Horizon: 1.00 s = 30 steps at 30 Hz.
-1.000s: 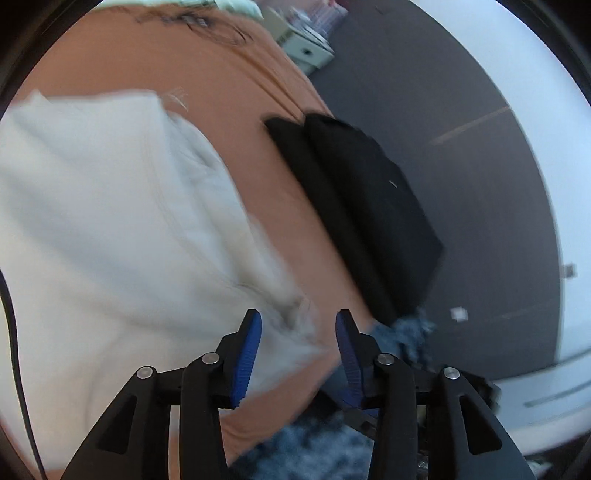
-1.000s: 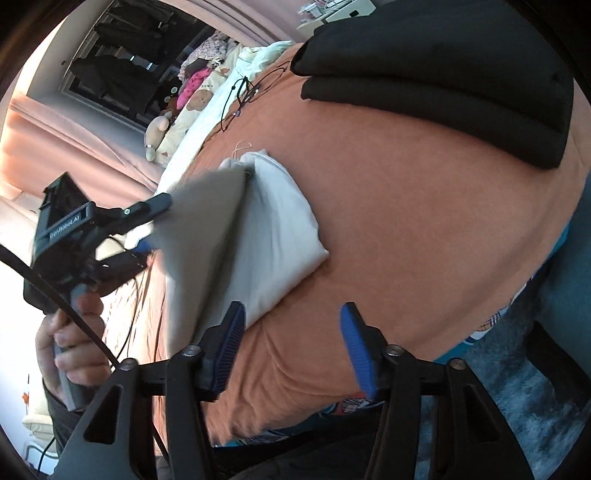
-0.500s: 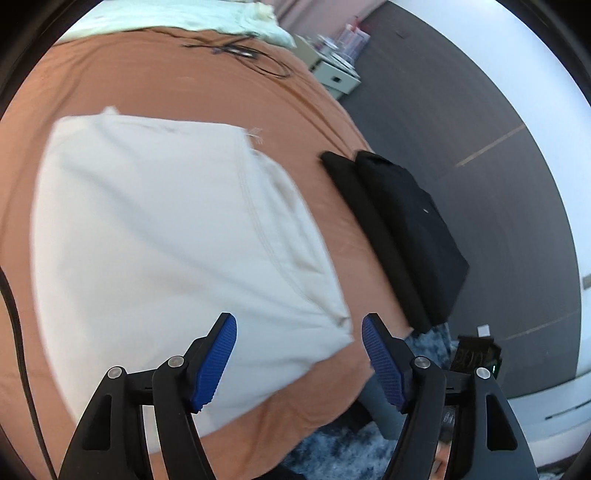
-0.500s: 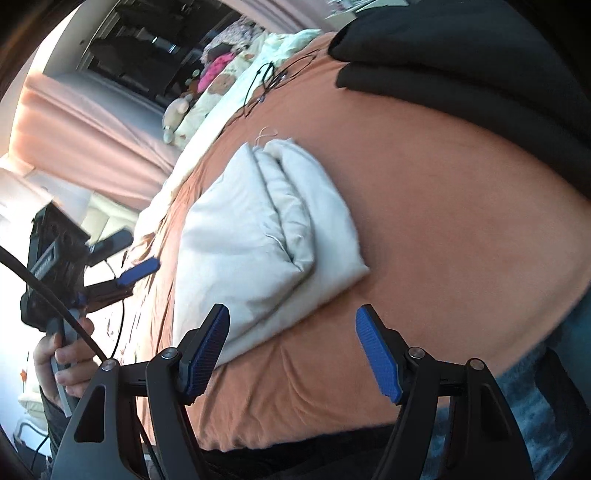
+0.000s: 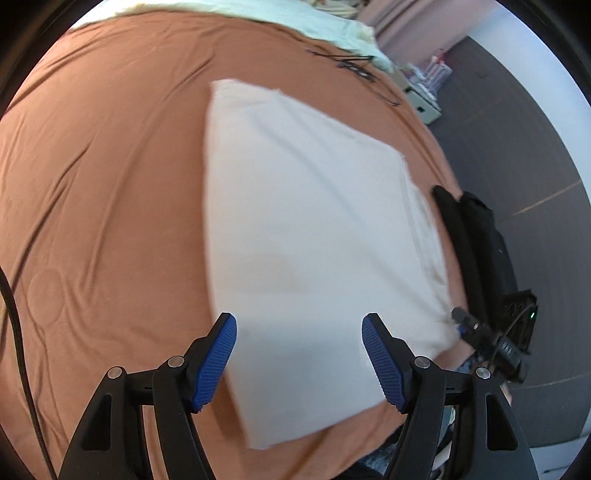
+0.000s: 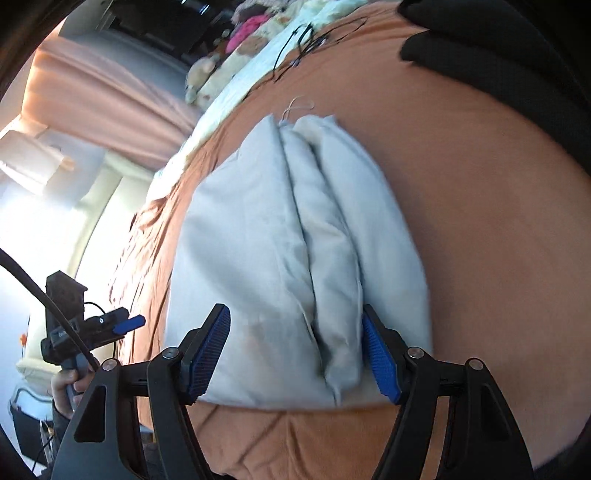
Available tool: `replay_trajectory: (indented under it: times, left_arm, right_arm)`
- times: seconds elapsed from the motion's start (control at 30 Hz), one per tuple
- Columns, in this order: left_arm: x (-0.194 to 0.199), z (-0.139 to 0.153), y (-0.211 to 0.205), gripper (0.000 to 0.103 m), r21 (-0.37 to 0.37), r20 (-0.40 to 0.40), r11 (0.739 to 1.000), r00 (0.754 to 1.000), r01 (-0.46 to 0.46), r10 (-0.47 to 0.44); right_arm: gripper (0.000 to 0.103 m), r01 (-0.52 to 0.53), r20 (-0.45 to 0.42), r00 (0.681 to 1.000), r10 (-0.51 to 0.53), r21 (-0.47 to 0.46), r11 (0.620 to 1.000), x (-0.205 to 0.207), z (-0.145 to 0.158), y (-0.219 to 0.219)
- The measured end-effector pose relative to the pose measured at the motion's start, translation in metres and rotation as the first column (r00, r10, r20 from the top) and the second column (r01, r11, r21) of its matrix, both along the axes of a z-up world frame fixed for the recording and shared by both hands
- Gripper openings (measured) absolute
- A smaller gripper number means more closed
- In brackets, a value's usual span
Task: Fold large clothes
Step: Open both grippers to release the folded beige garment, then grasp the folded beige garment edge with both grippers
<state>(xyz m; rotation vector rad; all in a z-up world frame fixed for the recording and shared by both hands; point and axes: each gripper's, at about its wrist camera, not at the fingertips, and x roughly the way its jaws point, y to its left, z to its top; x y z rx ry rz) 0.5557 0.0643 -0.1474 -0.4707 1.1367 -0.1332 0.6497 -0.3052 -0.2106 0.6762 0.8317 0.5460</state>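
Observation:
A cream-white garment [image 5: 314,236] lies folded into a thick rectangle on the orange bed sheet [image 5: 103,184]. In the right wrist view the garment [image 6: 291,258] shows its stacked folded layers edge-on. My left gripper [image 5: 299,360] is open and empty above the garment's near edge. My right gripper [image 6: 295,354] is open, its jaws standing on either side of the near folded end, holding nothing. The right gripper [image 5: 484,339] shows at the garment's right corner in the left wrist view. The left gripper [image 6: 122,325] shows at the far left in the right wrist view.
A folded black garment [image 5: 476,236] lies on the bed's right edge, and it also shows in the right wrist view [image 6: 509,55]. Black cables [image 5: 354,66] and a pale blanket [image 5: 303,18] lie at the bed's far end. Dark floor [image 5: 535,122] lies beyond.
The left gripper let go of the flap, which dropped flat, then opened wide and pulled back. The right gripper opened wider and moved in to the garment's folded end.

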Motion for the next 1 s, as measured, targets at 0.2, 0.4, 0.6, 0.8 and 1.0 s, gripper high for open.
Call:
replay_trajectory:
  times: [0.2,0.4,0.6,0.8,1.0]
  left_arm:
    - [-0.001,-0.027,0.018,0.072,0.020,-0.042,0.999,0.999,-0.029,0.030]
    - [0.003,-0.045,0.015,0.072,0.023,-0.065,0.999,0.998,-0.025,0.027]
    - [0.009,-0.050,0.015,0.061,-0.006,-0.045,1.000,0.999,-0.025,0.025]
    - [0.008,-0.043,0.006,0.037,0.004,-0.040,1.000,0.999,-0.005,0.005]
    - [0.002,-0.028,-0.003,0.029,0.017,-0.018,1.000,1.000,0.024,-0.024]
  right_arm:
    - [0.055,-0.097,-0.034,0.995,0.097,0.001,0.995,0.053,0.007,0.001]
    - [0.055,-0.173,-0.066,0.983,0.169,-0.063,0.983,0.113,0.025,0.001]
    - [0.032,-0.210,-0.103,0.975,0.198,-0.126,0.970,0.148,0.031,0.020]
    - [0.003,-0.175,-0.016,0.984,0.177,-0.261,0.949,0.135,0.061,0.034]
    - [0.002,-0.111,0.063,0.987,0.147,-0.398,0.911,0.106,0.096,0.040]
